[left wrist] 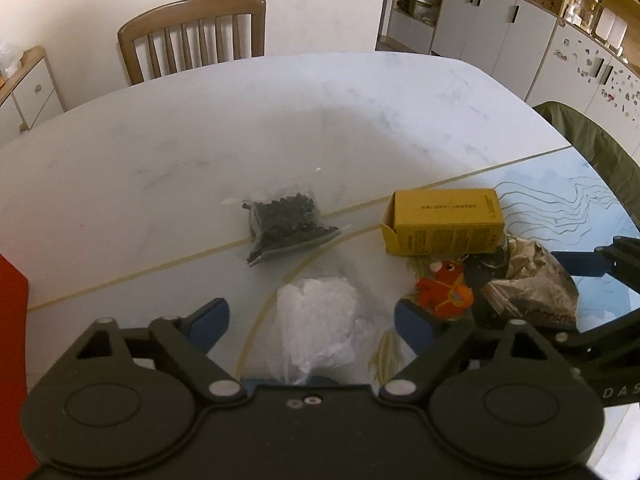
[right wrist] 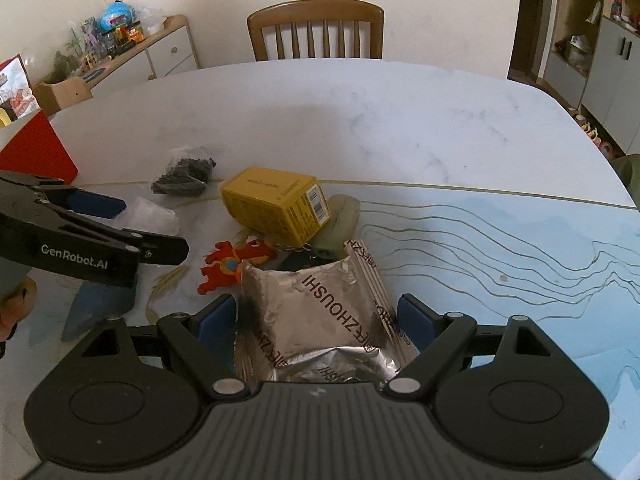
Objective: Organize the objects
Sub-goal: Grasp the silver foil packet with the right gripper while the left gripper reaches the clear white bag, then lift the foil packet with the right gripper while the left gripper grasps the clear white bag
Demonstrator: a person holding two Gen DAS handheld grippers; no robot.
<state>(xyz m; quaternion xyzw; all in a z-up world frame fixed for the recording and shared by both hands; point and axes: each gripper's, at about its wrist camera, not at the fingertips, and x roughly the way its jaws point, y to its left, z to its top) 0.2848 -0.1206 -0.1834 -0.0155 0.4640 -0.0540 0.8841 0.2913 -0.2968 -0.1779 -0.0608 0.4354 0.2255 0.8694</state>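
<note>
Table (right wrist: 360, 120) of white marble fills both views, a wooden chair (right wrist: 316, 32) at 12 o'clock. Right gripper (right wrist: 316, 312) has wide jaws flanking a silver foil pouch (right wrist: 316, 320), though contact is unclear. At the pouch's 11 o'clock lies a yellow box (right wrist: 276, 204). Left gripper (left wrist: 312, 316) spreads wide around a clear plastic bag (left wrist: 320, 320); a bag of dark bits (left wrist: 284, 224) sits at its 12 o'clock, an orange toy (left wrist: 444, 292) at 3 o'clock.
</note>
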